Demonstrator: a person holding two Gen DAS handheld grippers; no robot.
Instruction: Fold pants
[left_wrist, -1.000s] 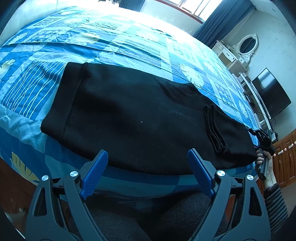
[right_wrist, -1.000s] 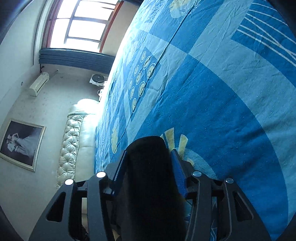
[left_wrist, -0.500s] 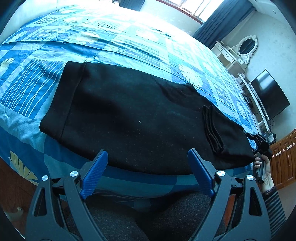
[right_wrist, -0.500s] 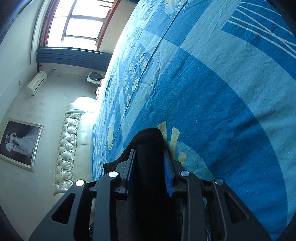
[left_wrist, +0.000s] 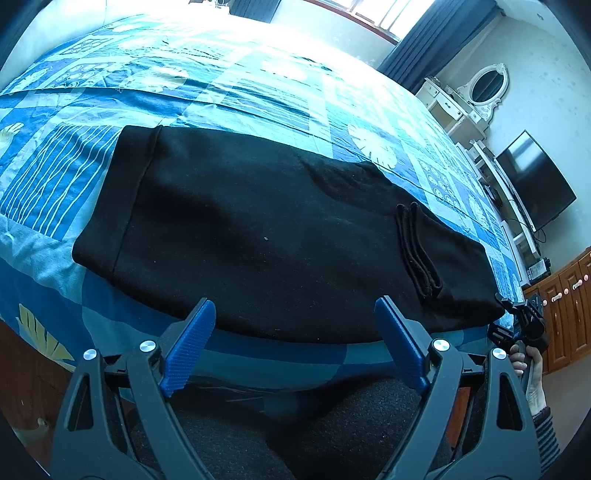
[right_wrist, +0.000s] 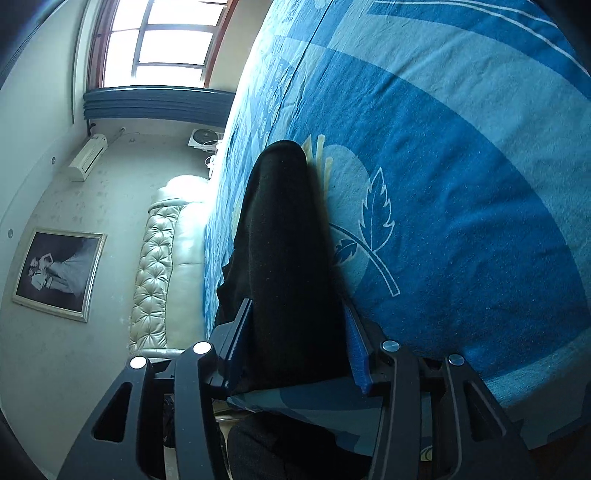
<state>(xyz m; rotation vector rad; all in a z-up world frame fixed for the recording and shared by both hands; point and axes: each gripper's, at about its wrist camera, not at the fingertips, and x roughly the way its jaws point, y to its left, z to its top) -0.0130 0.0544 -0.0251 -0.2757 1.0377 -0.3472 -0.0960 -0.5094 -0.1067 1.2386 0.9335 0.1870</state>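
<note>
The fuzzy black pants (right_wrist: 284, 258) are being gripped between the right gripper (right_wrist: 295, 343) pads, their end hidden; the left gripper (left_wrist: 295, 343) is being held wide, empty.

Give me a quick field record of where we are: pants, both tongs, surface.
surface: bed with blue patterned cover
pants: black pants, folded flat along the near edge of the bed
cuffs: leg ends lie on top near the right end
left tongs: left tongs wide open, nothing between them, just short of the pants' near edge
right tongs: right tongs at the right end, black fabric between the jaws
right grip: cannot tell whether the pads press on it
</note>
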